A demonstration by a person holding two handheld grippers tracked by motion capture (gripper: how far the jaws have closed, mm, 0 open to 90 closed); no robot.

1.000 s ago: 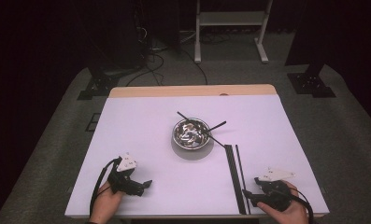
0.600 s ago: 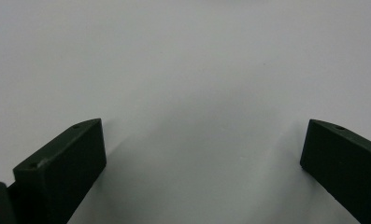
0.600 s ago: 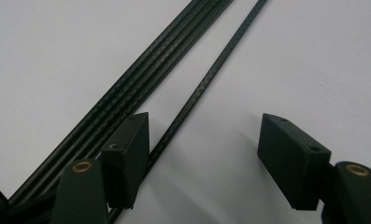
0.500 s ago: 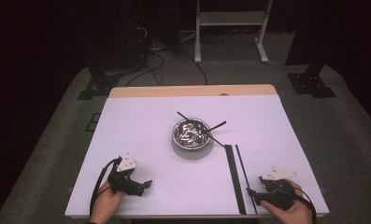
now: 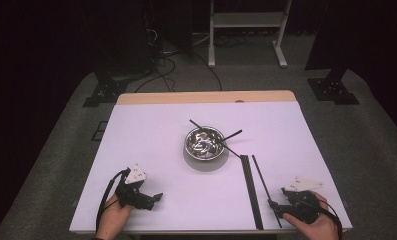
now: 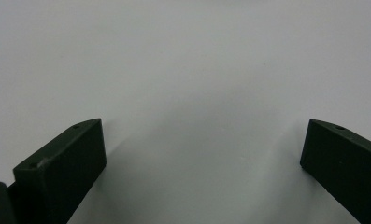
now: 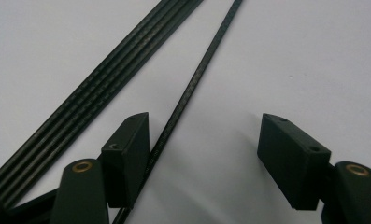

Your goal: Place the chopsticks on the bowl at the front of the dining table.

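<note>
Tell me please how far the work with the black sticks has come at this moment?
Done, it seems: a bundle of black sticks lies side by side on the white table. In hand: the right gripper is open around a single stick, which lies beside one jaw, not pinched. Left: two more sticks rest across the metal bowl. The left gripper is open over bare table.

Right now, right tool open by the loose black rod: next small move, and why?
Probably close the right tool on the single black rod. In the right gripper view its jaws stand apart, and the rod runs between them, close against the left one, lying flat on the white table apart from the bundle of rods. Nothing is pinched yet, so closing likely comes before lifting.
</note>
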